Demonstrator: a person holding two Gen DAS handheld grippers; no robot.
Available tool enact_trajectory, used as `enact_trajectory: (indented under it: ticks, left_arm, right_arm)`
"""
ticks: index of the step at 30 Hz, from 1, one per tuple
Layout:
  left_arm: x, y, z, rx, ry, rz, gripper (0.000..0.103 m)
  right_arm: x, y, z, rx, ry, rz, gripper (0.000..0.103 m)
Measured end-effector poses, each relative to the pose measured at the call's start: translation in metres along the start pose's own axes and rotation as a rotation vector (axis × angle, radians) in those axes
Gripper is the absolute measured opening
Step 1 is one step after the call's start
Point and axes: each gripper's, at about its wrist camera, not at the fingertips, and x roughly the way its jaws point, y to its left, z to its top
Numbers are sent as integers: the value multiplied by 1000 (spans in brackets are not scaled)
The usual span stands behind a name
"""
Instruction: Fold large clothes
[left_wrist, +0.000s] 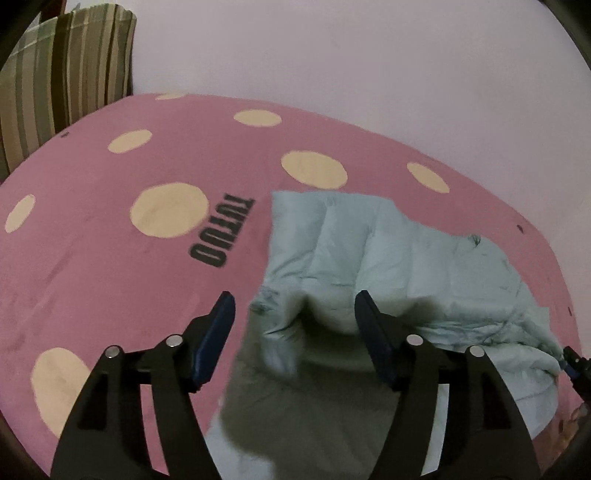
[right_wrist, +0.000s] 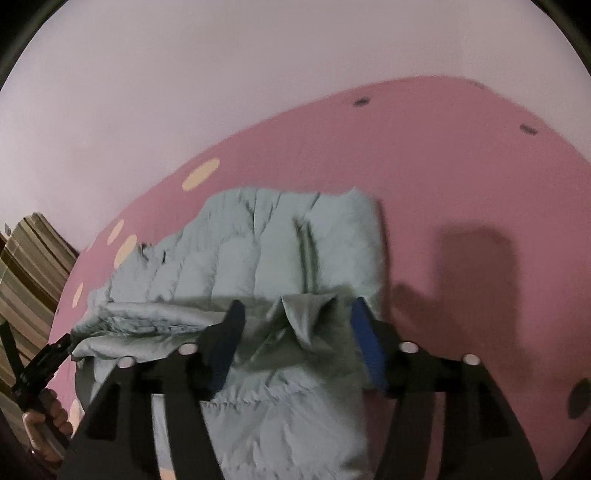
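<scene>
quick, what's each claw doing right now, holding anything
left claw: open, over the pale green jacket, holding nothing
right claw: open, jacket fabric between its pads, not gripped

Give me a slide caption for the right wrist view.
Right gripper open over a folded pale green quilted garment on a pink spotted bedsheet.

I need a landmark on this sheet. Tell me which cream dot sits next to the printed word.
The biggest dot, mid-left in the left wrist view: the black word TUTUO runs along its right edge. The other dots have only plain pink sheet around them.
</scene>
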Motion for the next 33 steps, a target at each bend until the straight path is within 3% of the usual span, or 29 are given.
enact_trajectory:
  ticks: [5, 11, 25, 27, 29, 30, 33]
  left_arm:
    - [-17, 23, -5, -11, -2, 3, 68]
    - [-15, 45, -20, 5, 34, 19, 68]
    - [47, 4, 2, 144, 116, -31, 68]
    - [56, 2, 4, 141, 139, -54, 61]
    - [63, 1, 5, 143, 168, -74, 46]
    - [66, -1, 5, 149, 178, -79, 43]
    - [70, -7, 3, 192, 171, -64, 20]
  right_arm:
    - [-21, -7, -6, -38, -4, -7, 61]
    - [-18, -7, -16, -86, 15, -9, 61]
    - [42, 17, 16, -209, 53, 1, 61]
    - [50, 19, 17, -219, 75, 7, 61]
    - [57, 20, 17, -229, 89, 0, 61]
    - [60, 20, 17, -230, 96, 1, 55]
    - [68, 19, 14, -238, 118, -5, 32]
